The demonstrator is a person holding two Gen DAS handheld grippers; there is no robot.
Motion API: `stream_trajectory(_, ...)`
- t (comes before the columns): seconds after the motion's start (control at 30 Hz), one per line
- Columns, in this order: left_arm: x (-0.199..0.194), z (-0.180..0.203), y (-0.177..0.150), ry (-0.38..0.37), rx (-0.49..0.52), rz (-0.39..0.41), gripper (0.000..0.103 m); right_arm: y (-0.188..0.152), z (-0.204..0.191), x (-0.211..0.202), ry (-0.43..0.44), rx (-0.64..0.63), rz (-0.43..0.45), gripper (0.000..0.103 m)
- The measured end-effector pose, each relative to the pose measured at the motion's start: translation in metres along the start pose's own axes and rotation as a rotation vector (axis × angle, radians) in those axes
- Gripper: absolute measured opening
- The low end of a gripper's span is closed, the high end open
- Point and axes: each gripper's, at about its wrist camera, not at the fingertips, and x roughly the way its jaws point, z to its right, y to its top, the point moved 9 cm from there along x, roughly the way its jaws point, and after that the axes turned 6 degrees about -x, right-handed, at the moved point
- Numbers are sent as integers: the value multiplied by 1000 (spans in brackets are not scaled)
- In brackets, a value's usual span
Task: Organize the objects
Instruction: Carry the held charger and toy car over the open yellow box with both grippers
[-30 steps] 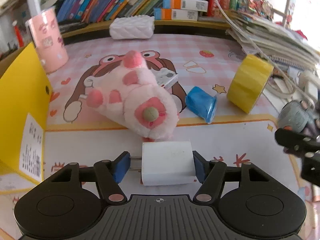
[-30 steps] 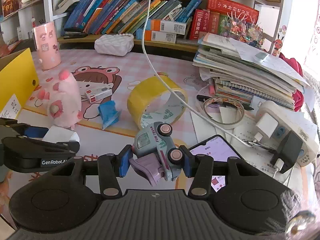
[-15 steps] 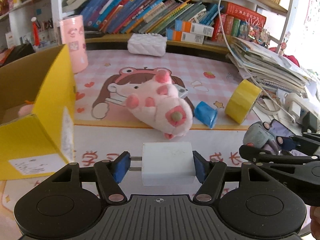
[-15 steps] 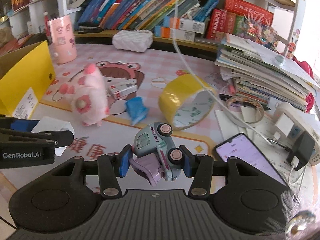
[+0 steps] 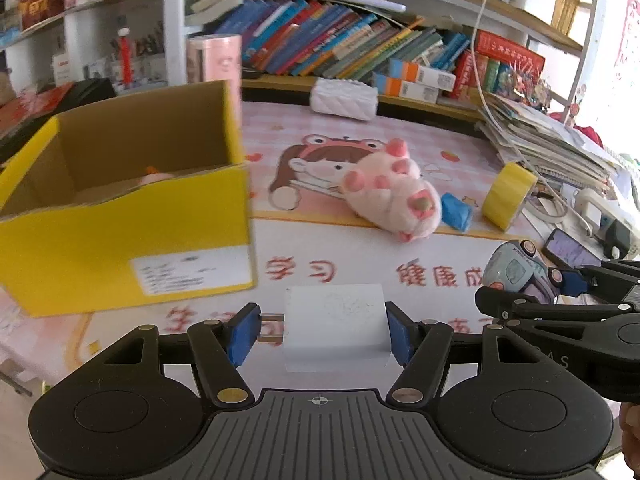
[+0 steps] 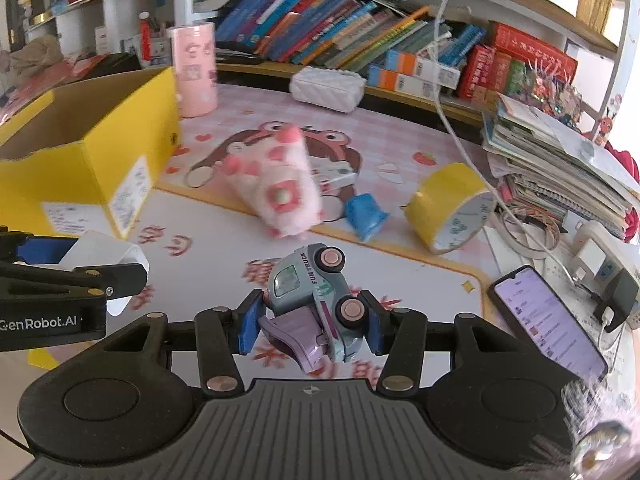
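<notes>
A white square plug-in charger (image 5: 335,326) is clamped in the left gripper (image 5: 322,334), ahead-left of which sits an open yellow cardboard box (image 5: 120,236), while a pale blue toy truck (image 6: 314,300) is clamped in the right gripper (image 6: 312,326).

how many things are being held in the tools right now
2. The left tool grips a white charger near the yellow box; the right tool grips a toy truck.

counter (image 6: 432,284) with pink cartoon mat (image 6: 384,140), yellow box (image 5: 120,236), plush toy (image 5: 394,192), blue cup (image 6: 364,216), tape roll (image 6: 450,206), phone (image 6: 548,322), paper stack (image 6: 560,160)
</notes>
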Motion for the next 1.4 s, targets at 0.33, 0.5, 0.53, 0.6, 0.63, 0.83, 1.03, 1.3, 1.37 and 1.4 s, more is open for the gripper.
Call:
stream_trajectory(0.33,-46,-62,-25,29,-54,14,66,-9,-70,-29,24,-39,1,47)
stream_trajectory(0.5,-65,-90,-39,50,-69,14,66,-14,-103,-41,41,-50,6,47)
stream_trajectory(0.53,-69,-95,-42,56,-73,14,66,-15,-110,-43,47,-52,5,47)
stream_trajectory(0.6,-76,-106,-47,66,-78,15,66,-17,-124,-46,59,-55,5,47)
stream_trajectory(0.63,-79,-110,-48,71,-80,16,66,-18,-129,-47,63,-57,5,47)
stream_trajectory(0.83,-96,-137,-60,98,-99,15,66,-22,-164,-54,95,-71,7,47)
stream_trajectory(1.03,-106,-154,-67,111,-110,20,66,-25,-187,-57,110,-79,6,47)
stream_trajectory(1.3,-113,-166,-69,107,-105,36,66,-23,-200,-62,105,-76,16,47)
stream_trajectory(1.37,-114,-168,-68,105,-102,40,66,-22,-203,-63,104,-77,19,47)
stream_trajectory(1.4,-115,-169,-68,104,-100,42,66,-22,-205,-63,103,-77,20,47)
